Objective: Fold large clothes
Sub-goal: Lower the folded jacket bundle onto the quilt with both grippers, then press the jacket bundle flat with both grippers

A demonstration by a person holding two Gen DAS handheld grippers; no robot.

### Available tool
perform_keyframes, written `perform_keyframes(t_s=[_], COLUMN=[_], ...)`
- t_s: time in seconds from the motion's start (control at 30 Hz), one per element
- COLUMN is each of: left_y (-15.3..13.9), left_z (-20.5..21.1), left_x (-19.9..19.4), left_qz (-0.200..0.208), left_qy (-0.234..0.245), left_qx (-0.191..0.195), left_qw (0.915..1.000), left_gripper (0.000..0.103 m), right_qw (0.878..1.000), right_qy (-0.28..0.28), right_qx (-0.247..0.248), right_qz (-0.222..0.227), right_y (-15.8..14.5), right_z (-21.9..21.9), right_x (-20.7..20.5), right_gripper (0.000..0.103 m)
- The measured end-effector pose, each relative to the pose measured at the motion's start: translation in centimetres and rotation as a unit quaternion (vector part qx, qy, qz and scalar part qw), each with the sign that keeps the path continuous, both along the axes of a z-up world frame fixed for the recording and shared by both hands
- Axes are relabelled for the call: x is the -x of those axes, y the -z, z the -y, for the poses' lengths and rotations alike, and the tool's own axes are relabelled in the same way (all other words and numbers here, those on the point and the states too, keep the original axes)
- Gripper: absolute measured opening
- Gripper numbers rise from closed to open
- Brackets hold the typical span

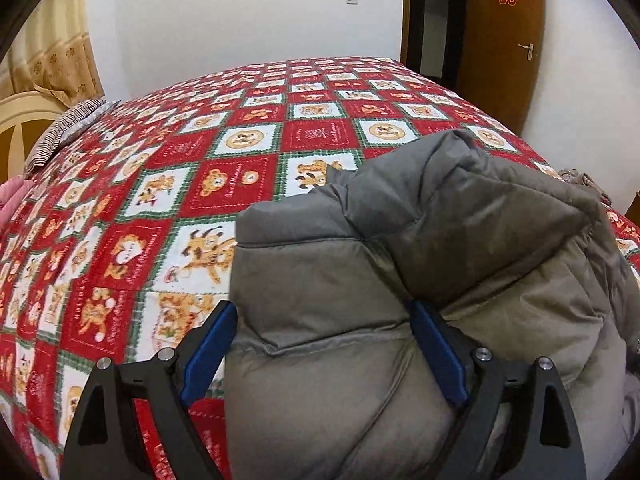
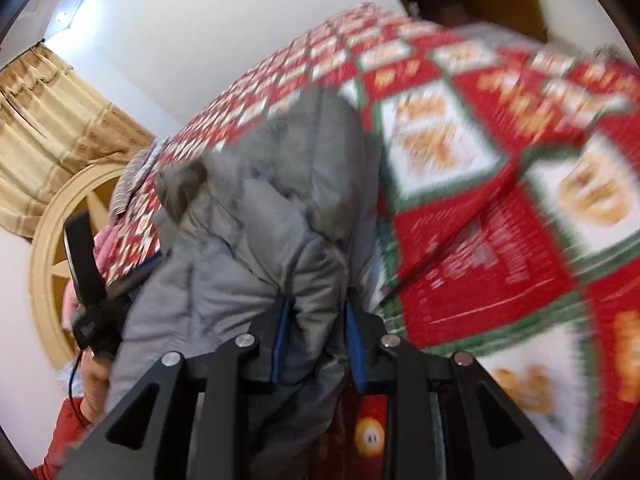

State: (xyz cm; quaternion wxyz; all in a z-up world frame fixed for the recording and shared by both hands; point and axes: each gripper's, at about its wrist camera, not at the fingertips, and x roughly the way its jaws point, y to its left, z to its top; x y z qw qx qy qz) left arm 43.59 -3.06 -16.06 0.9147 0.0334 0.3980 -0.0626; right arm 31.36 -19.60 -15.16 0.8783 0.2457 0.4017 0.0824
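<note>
Jacket (image 1: 420,280), grey and quilted, lies bunched on the bed (image 1: 180,184) at the lower right of the left wrist frame, a padded fold of it rising toward the upper right. The left gripper (image 1: 324,320) comes in from the bottom edge, tilted down toward the bed, its blue fingers (image 1: 212,344) spread wide: one sits just off the jacket's left edge over the quilt, the other rests against the padding further right, so a broad panel lies between them, not squeezed as far as I can tell. In the blurred right wrist frame the jacket (image 2: 248,248) runs lengthwise from the bottom centre up toward the middle, straight ahead of the right gripper (image 2: 316,312). Its fingers (image 2: 280,332) stand narrow and pinch a bunched ridge of grey cloth. The left gripper (image 2: 86,280) shows at the left edge of that frame, at the jacket's other side. Judging by this, the right hand has the firmer hold, and the next fold depends on the left closing over its edge
</note>
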Motion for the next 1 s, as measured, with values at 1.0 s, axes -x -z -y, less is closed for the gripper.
perform_keyframes(t_s=[1.0], left_y=[1.0], left_z=[-2.0], left_x=[-3.7], left_qz=[0.000], left_qy=[-0.050], left_qx=[0.004], left_qw=[0.9988], left_gripper=[0.102], right_qw=[0.976], right_qy=[0.140], right_qx=[0.164], right_qz=[0.015], right_y=[2.3], right_z=[-4.7], right_x=[-8.0], right_gripper=[0.029])
